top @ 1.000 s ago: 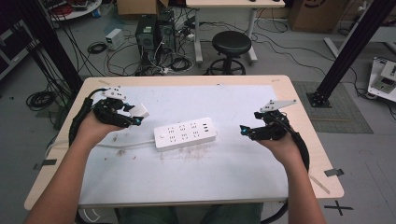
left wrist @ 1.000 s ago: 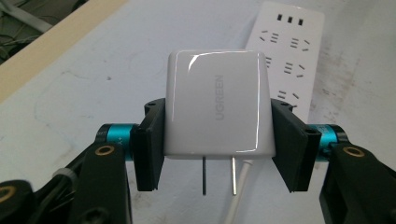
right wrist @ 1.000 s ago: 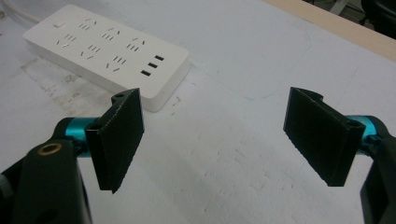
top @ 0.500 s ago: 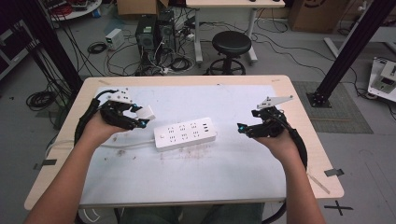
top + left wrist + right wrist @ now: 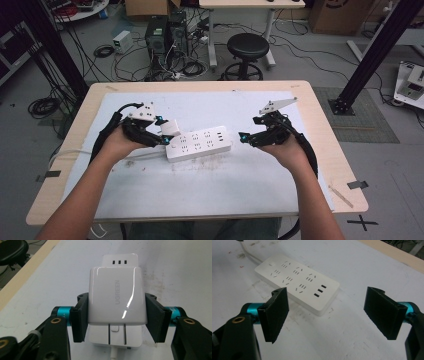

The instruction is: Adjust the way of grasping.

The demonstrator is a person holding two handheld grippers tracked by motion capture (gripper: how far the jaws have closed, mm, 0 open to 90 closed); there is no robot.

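A white power strip (image 5: 199, 144) lies across the middle of the white mat, its cord running off to the left. My left gripper (image 5: 165, 134) is shut on a white UGREEN charger (image 5: 116, 298), held just above the strip's left end (image 5: 113, 335) with its two prongs (image 5: 117, 333) pointing back toward the camera. The black pads (image 5: 80, 317) press on the charger's two sides. My right gripper (image 5: 245, 138) hovers open just right of the strip, nothing between its pads (image 5: 275, 312). In the right gripper view the power strip (image 5: 298, 286) lies ahead, its USB end nearest.
The white mat (image 5: 210, 185) covers most of the wooden table (image 5: 330, 150). Beyond the table's far edge stand a black stool (image 5: 247, 50), computer cases (image 5: 162, 32) and loose cables on the floor. A black frame post (image 5: 372, 55) rises at the right.
Both hands have moved inward toward the power strip. The left gripper has carried the charger right, over the strip's left end; the right gripper has come left, close to its right end.
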